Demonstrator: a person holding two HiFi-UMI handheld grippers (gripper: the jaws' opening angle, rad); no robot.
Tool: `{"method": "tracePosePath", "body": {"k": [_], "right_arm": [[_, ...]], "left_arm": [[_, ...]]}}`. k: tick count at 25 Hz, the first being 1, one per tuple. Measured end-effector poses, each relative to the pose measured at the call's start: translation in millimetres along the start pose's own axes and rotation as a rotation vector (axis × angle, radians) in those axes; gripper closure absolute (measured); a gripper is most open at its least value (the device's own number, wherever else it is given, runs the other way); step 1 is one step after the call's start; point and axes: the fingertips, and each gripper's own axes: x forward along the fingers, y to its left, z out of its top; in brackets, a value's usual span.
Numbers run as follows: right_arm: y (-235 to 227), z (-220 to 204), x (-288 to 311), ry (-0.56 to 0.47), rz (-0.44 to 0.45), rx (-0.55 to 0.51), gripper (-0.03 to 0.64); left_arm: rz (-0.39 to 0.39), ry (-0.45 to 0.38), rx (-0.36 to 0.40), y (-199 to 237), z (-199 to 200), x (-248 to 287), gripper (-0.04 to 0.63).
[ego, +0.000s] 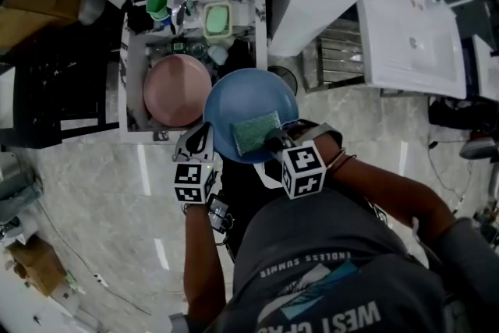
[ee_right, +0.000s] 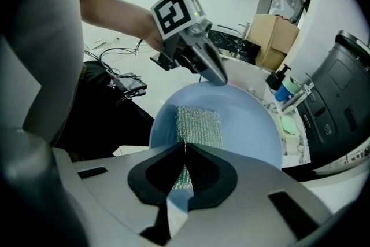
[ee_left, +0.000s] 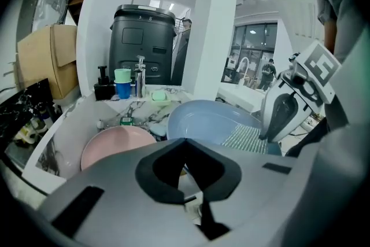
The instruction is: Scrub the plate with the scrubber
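Right gripper [ego: 274,140], fingers clamped on the green mesh scrubber [ego: 256,132], is pressing it onto the round light-blue plate [ego: 245,93], whose near-left rim the left gripper [ego: 204,130] is pinching between its fingers.

scrubber [ego: 256,132] on plate [ego: 242,93], other plate [ego: 175,90] leftward in sink [ego: 134,62]

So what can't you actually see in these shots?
- Head view: the near rim of the blue plate is covered by the right gripper and the scrubber.
- Left gripper view: the near edge of the pink plate is hidden behind the left gripper.
- Right gripper view: the scrubber's lower end disappears between the shut jaws.
- All views: the blue plate's underside is hidden, and the light is too dim to show any dirt.
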Motion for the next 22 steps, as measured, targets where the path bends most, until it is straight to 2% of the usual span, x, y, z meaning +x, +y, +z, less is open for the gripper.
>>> {"method": "tracePosePath", "body": {"k": [5, 11, 17, 22], "right_arm": [[1.0, 18.0, 21.4, -0.012, 0.018, -0.030, 0.578], [-47.7, 34.1, 28.8, -0.012, -0.024, -0.046, 0.578], [-85.6, 15.7, 24.3, 0.042, -0.057, -0.018, 0.578], [-75.0, -10.6, 9.0, 0.087, -0.031, -0.008, 0.578]], "left_arm": [[-0.006, -0.007, -0.007, -0.8, 0.0, 0.0, 0.595], [-0.015, -0.016, -0.022, -3.0, -0.1, -0.5, 0.595], [-0.028, -0.005, -0.023, -3.2, -4.2, -0.1, 0.595], [-0.035, 0.000, -0.020, -2.4, -1.8, 1.0, 0.595]]}}
